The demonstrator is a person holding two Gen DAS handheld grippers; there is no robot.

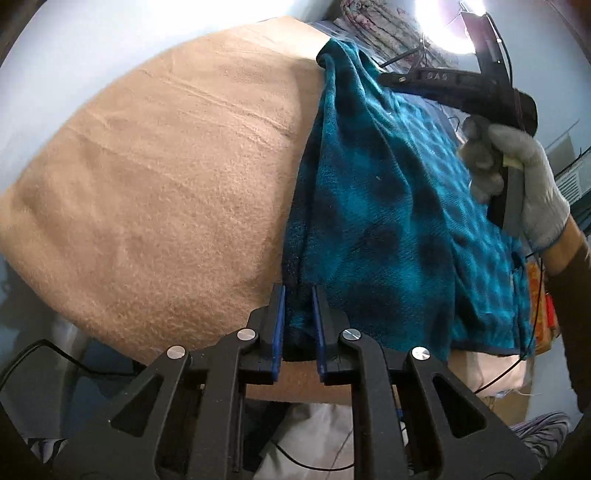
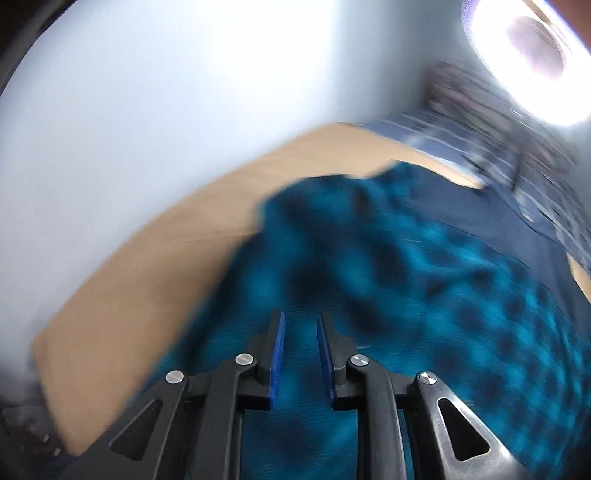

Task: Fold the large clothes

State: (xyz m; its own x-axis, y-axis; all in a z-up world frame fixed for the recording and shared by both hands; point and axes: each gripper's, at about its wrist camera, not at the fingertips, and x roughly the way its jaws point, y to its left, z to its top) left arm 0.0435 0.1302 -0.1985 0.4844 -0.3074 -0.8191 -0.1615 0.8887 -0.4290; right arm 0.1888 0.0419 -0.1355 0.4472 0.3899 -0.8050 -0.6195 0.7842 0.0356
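A teal and dark-blue checked fleece garment lies on a tan blanket that covers the bed. My left gripper is shut on the garment's near edge, with fabric pinched between the blue pads. The right gripper's black body, held in a grey-gloved hand, hovers over the garment's far right part in the left wrist view. In the blurred right wrist view the right gripper has a gap between its blue pads and sits just above the garment; nothing shows between the pads.
A pale wall runs behind the bed. A bright lamp glares at upper right. Patterned and striped bedding lies at the far end. Cables and clutter sit below the bed's right edge.
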